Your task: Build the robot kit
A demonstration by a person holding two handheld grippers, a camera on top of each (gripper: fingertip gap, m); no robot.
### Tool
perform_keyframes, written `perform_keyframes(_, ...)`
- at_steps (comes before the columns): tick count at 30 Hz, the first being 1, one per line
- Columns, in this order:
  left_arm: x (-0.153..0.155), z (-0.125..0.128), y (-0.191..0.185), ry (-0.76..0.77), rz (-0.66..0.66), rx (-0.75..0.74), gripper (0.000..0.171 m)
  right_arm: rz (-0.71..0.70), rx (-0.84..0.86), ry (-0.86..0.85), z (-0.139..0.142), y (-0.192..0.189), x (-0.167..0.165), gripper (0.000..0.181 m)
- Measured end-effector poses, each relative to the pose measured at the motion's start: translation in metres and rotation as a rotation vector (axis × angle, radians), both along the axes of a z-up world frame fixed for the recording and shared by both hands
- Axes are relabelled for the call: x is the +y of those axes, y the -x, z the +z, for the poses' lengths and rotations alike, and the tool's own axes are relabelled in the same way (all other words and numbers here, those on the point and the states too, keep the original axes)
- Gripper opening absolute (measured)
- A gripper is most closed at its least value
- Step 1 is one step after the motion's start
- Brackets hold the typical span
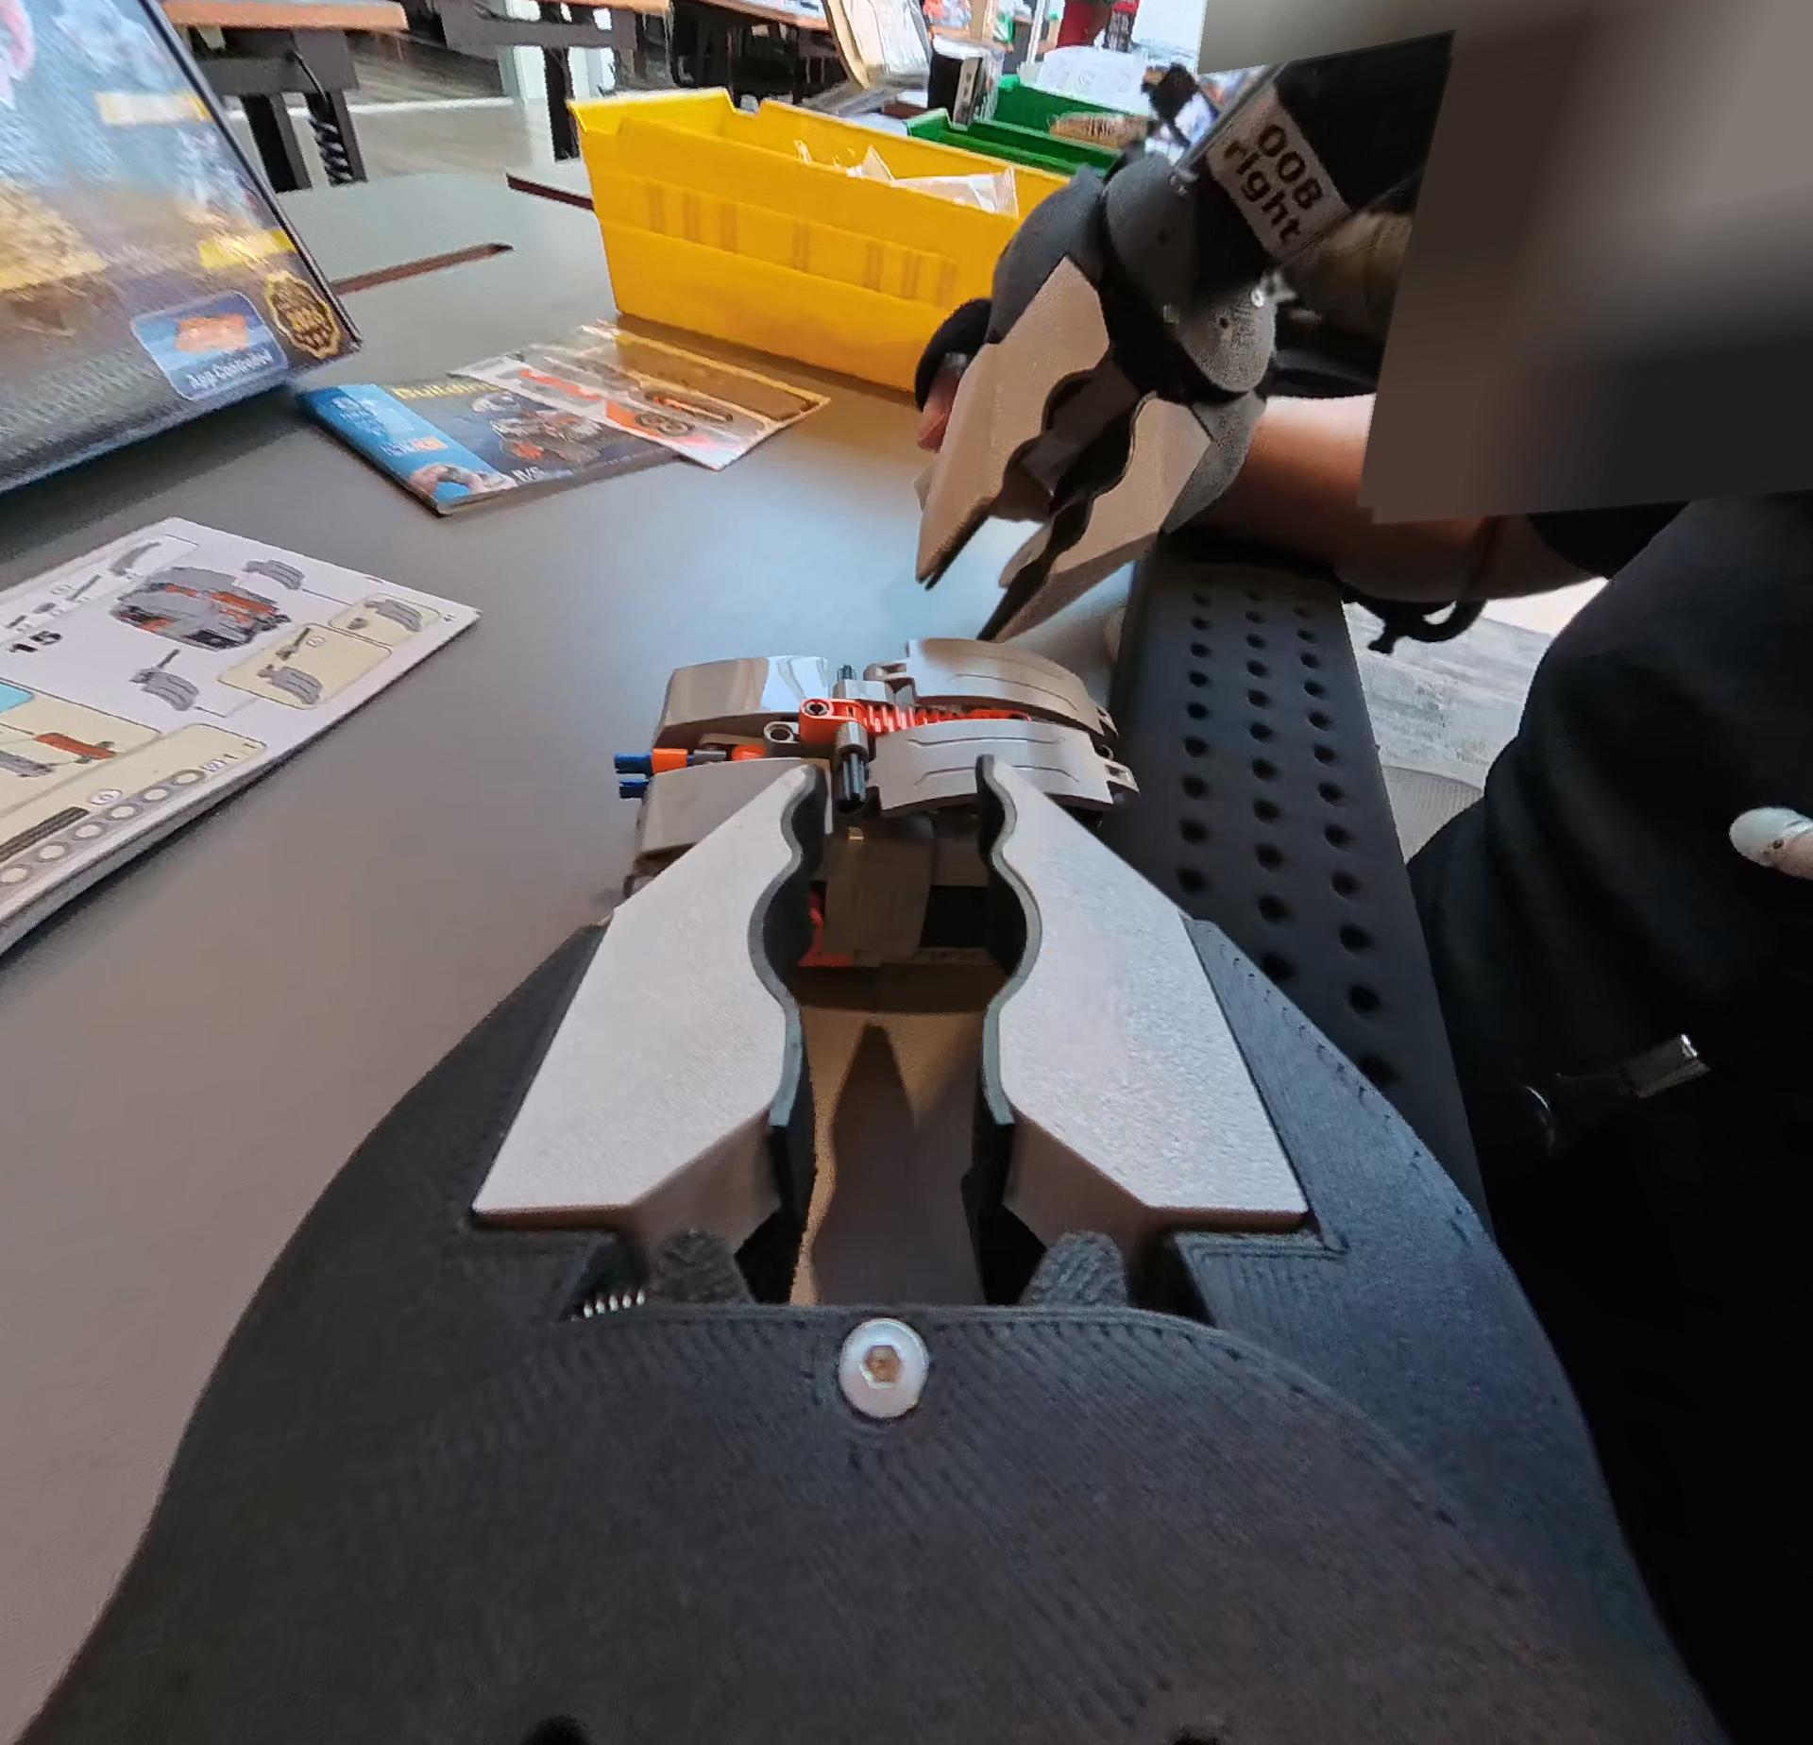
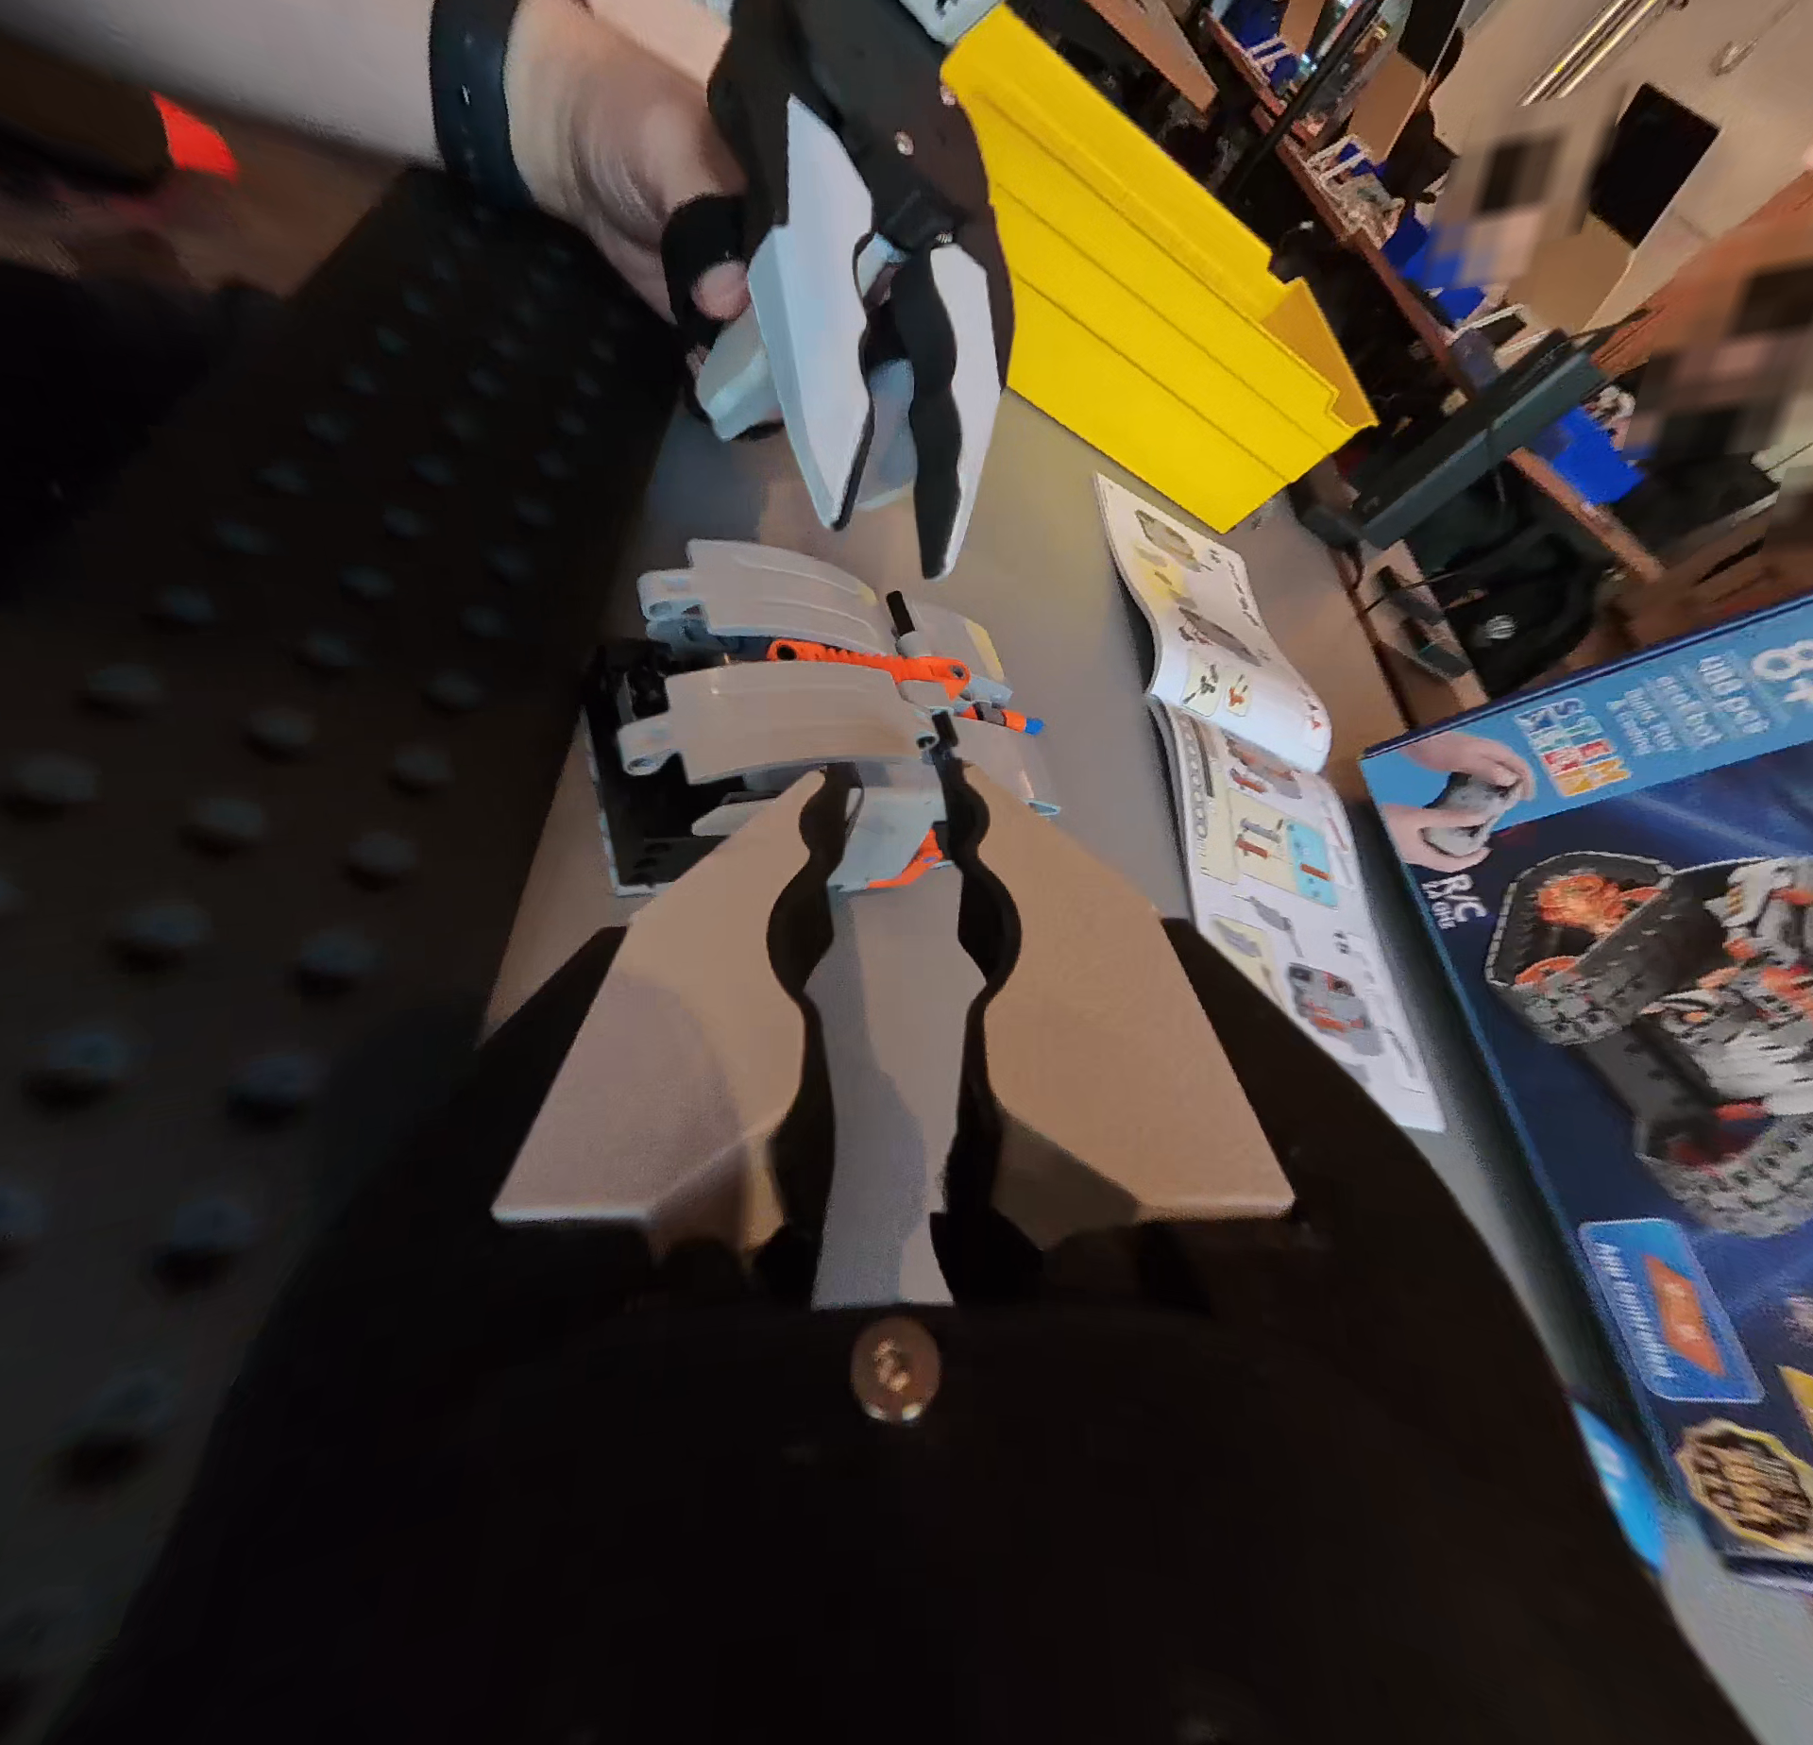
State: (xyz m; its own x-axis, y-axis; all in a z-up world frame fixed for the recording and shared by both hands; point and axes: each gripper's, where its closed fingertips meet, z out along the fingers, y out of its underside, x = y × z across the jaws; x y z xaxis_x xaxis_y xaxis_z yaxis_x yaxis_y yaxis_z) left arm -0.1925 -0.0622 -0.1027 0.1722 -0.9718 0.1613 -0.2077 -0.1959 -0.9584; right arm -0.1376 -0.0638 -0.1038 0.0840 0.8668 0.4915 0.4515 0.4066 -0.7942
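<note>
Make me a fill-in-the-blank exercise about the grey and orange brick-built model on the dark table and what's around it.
The plastic storage bin beyond the grey and orange brick-built model is ____ in colour.
The toothed strip along the model's top is ____.
The left gripper and the right gripper both have their jaws ____.
Missing words: yellow; orange; open.

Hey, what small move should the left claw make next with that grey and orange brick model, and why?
Probably lower the left claw a little and close on the brick model: it hangs open just above the model, the right claw is open too, so nothing holds it.
</note>
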Motion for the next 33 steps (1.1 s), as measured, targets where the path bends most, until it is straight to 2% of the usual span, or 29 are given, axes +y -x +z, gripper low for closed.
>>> perform_keyframes(3, 0.003, 0.005, 0.003, 0.010, 0.015, -0.038, 0.028, 0.031, 0.039, 0.061, 0.006, -0.003, -0.008, 0.022)
perform_keyframes(7, 0.003, 0.003, 0.003, 0.015, 0.015, -0.031, 0.027, 0.070, 0.044, 0.201, 0.000, -0.002, -0.020, 0.025)
perform_keyframes(10, 0.002, -0.001, 0.002, 0.009, 0.009, -0.005, 0.027, 0.070, 0.004, 0.073, -0.002, -0.003, -0.020, 0.027)
perform_keyframes(13, 0.001, -0.004, 0.001, 0.005, 0.004, 0.010, 0.027, 0.042, -0.124, -0.100, -0.017, -0.004, -0.014, 0.024)
perform_keyframes(19, 0.001, -0.005, -0.001, -0.010, 0.010, 0.022, 0.029, 0.059, -0.100, -0.243, -0.006, 0.005, -0.012, 0.024)
perform_keyframes(25, -0.001, -0.007, -0.003, -0.014, -0.007, 0.033, 0.025, 0.121, -0.123, -0.306, -0.010, 0.012, -0.022, 0.015)
perform_keyframes(28, -0.002, -0.007, -0.003, -0.009, -0.016, 0.028, 0.016, 0.143, -0.128, -0.353, -0.010, 0.016, -0.024, 0.013)
perform_keyframes(33, -0.003, -0.007, -0.004, -0.009, -0.017, 0.027, 0.016, 0.144, -0.124, -0.322, -0.006, 0.015, -0.022, 0.010)
